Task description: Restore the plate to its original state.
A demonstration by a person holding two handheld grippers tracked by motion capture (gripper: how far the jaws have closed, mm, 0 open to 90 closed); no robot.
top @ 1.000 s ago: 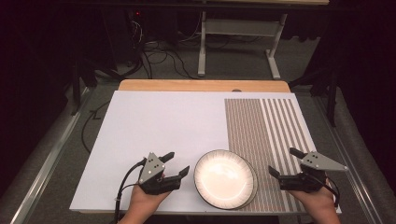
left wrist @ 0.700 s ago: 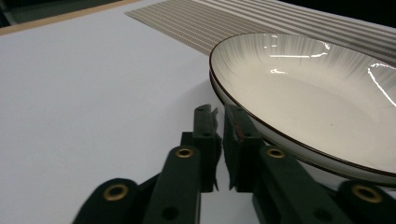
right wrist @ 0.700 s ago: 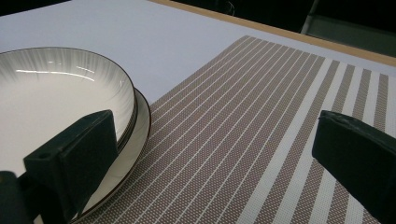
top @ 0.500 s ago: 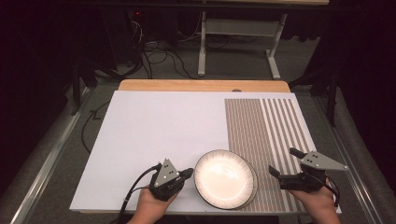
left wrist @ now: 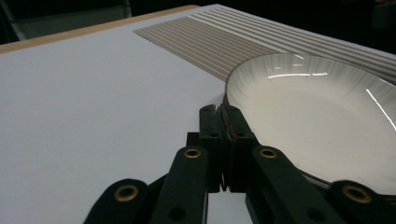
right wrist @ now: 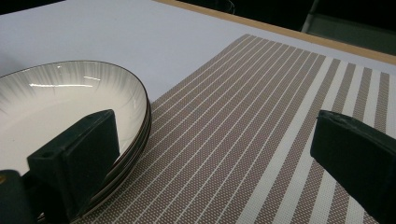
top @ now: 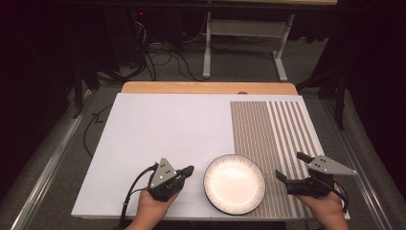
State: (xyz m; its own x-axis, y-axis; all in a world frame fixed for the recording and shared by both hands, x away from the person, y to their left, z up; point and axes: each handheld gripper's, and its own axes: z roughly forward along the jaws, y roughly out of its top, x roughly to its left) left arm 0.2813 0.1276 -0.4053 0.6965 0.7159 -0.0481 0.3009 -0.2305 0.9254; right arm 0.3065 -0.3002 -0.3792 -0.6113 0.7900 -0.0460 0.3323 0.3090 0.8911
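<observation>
Dark room w/ cables on the floor behind; white table top (top: 163, 134) is seen from above, striped mat (top: 273, 129) laid on its right part. White plate (top: 234, 183) w/ dark rim sits at the near edge, half on the mat, not lifted. Left gripper (top: 188, 170) is held just beside the plate's left rim, jaws pressed together, nothing between them. They have just been closing. Right gripper (top: 291, 166) is held by the plate's right side, jaws spread wide, empty. Judged: approach done; no grip on the plate yet, so grasp & move are left.
</observation>
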